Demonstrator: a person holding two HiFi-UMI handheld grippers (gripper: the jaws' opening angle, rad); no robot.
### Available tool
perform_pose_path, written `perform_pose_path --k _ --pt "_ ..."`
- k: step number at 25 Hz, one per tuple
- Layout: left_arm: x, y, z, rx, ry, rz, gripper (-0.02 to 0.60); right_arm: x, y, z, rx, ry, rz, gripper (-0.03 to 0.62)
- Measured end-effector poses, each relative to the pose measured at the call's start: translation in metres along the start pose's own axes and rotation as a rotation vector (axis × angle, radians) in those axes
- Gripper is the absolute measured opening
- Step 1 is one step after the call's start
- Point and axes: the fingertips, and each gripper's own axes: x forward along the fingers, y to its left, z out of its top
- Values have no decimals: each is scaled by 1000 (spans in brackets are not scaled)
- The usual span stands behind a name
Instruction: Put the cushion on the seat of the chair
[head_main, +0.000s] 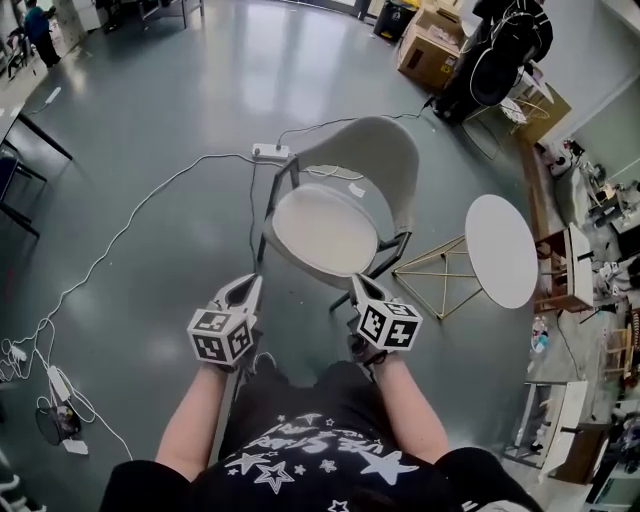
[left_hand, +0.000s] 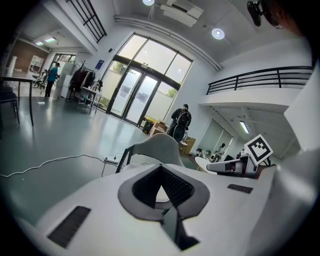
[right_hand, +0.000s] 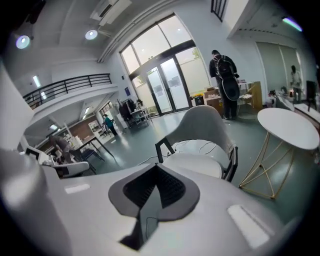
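Grippers are hovering close to the person's body, the left gripper (head_main: 254, 281) and the right gripper (head_main: 357, 281) both pressing their jaws together on nothing. Just beyond them the pale round cushion (head_main: 325, 230) is lying on the seat of the chair (head_main: 378, 150), so the placing is looking finished. Nothing is pinning it, so a tip swinging forward is risking nudging it over the front edge. Farther off, a white cable (head_main: 130, 222) is trailing to a power strip (head_main: 270, 152) beside the chair's legs, inviting a snag that could be jolting the chair
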Motion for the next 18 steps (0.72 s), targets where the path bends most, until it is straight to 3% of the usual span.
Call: perform_pose_path --k 5,13,18 --pt "-16 -15 -2 -31 -50 97 8 -1 18 12 -179 23 103 3" --pt "-28 -78 -17 -52 -141 235 8 -35 -15 19 -218 38 241 3" --pt "-37 -129 -29 -48 -190 267 8 -68 -27 20 -250 30 320 3"
